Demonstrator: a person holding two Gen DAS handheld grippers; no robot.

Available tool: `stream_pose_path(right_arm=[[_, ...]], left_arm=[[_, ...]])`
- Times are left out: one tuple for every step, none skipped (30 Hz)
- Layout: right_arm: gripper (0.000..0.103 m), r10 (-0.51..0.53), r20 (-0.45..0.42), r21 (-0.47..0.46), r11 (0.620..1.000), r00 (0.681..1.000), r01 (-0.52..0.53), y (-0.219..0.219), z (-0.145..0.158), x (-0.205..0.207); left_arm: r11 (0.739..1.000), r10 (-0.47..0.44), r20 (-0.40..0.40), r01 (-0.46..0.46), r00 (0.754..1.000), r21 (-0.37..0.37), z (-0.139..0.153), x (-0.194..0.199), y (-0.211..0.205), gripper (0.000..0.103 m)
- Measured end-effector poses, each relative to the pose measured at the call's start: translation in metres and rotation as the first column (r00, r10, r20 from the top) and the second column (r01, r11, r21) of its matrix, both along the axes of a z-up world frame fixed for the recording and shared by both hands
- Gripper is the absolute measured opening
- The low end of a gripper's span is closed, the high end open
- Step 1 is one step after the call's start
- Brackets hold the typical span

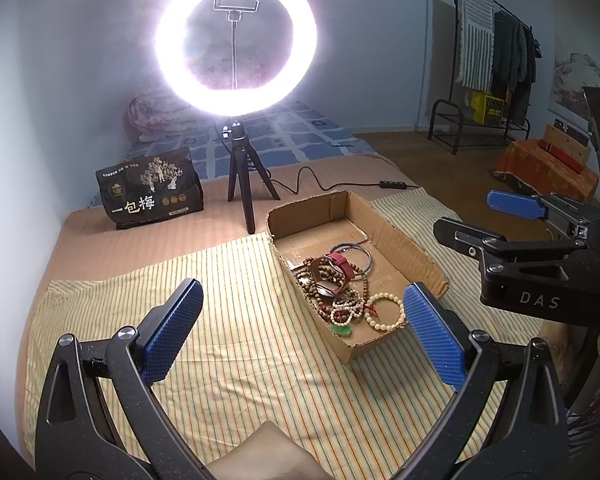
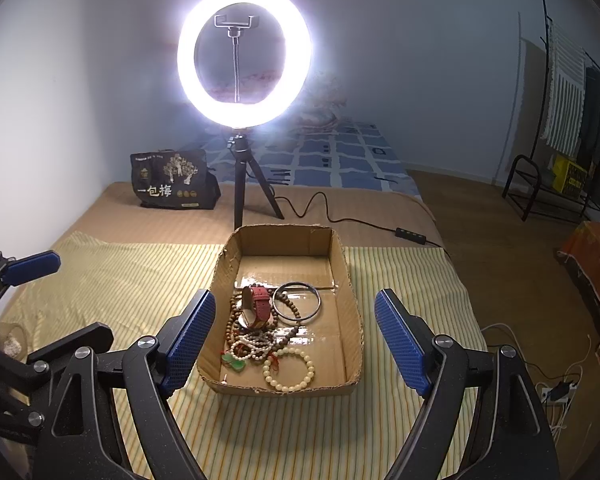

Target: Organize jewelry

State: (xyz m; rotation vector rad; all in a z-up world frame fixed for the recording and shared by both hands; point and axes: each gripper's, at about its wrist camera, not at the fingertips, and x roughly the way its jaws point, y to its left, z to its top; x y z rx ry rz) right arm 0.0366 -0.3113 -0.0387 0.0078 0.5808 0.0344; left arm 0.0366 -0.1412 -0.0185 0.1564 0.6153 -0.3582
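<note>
A shallow cardboard box (image 1: 396,240) (image 2: 340,264) sits on a striped cloth (image 1: 228,280) (image 2: 140,280). It holds a heap of jewelry: a red-strapped watch (image 1: 340,264) (image 2: 258,302), brown bead strings (image 1: 318,292) (image 2: 236,320), a cream bead bracelet (image 1: 386,312) (image 2: 288,370), a dark metal bangle (image 1: 354,258) (image 2: 296,300) and a green pendant (image 1: 342,330) (image 2: 236,362). My left gripper (image 1: 304,332) is open and empty, left of the box's near end. My right gripper (image 2: 294,344) is open and empty, its fingers either side of the box's near end; it also shows in the left wrist view (image 1: 516,204).
A lit ring light on a black tripod (image 1: 242,184) (image 2: 244,184) stands behind the box, its cable (image 1: 324,184) (image 2: 340,220) running right. A black printed bag (image 1: 150,192) (image 2: 172,182) stands at the back left. A clothes rack (image 1: 492,60) and floor lie to the right.
</note>
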Motion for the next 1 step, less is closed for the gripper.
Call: stream_pose_path(right_arm=[[0.082, -0.001, 0.000, 0.000, 1.000, 1.000, 0.001, 0.0000, 0.0000, 0.0001]], left_arm=[[1.000, 0.002, 0.002, -0.002, 1.000, 0.000, 0.0001, 0.0000, -0.0001, 0.102]])
